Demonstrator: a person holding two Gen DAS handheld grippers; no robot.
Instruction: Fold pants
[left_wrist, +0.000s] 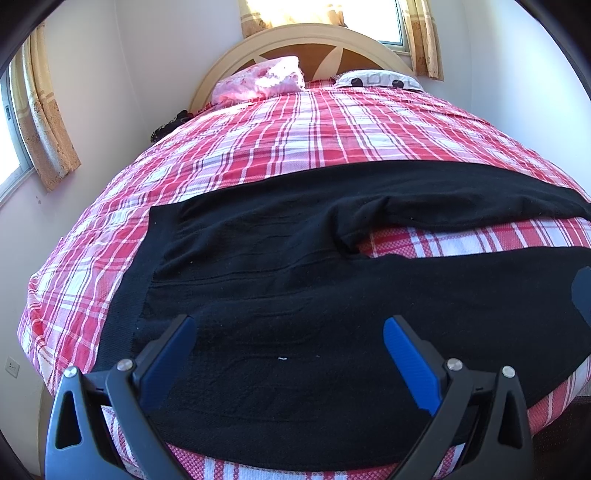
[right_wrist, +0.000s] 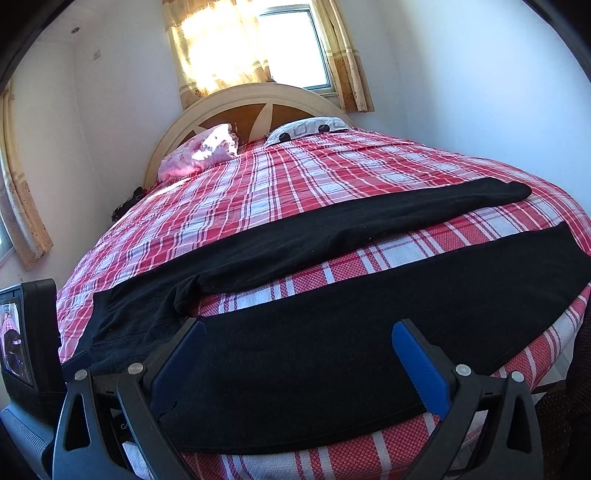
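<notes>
Right, bed: the bed (left_wrist: 258, 147) with its red plaid cover fills both views, headboard (left_wrist: 310, 40) and pillows far off, and it carries everything I care about.
Pants: the black pants (left_wrist: 295, 295) lie spread flat across the near end of the bed, waistband (left_wrist: 129, 280) to my left, both legs running off to my right.
Far leg: the far leg (right_wrist: 369, 221) angles away from the near one, with a wedge of plaid showing between them from the crotch outward.
Near leg: the near leg (right_wrist: 369, 332) lies along the bed's front edge, right under both cameras.
Progress: nothing folded yet by my reading; the pants are only laid out. Left to do, I judge: bring one leg onto the other, then fold the length over.
Left tool: my left tool (left_wrist: 290, 350) hangs over the hip area near the waistband, blue fingers (left_wrist: 410, 362) wide apart, nothing between them; I can't tell whether the tips touch the cloth.
Right tool: my right tool (right_wrist: 297, 354) sits above the upper stretch of the near leg, fingers spread just as wide, gripping nothing.
Edge detail: the other tool's camera screen (right_wrist: 14, 343) shows at the left of the right wrist view.
</notes>
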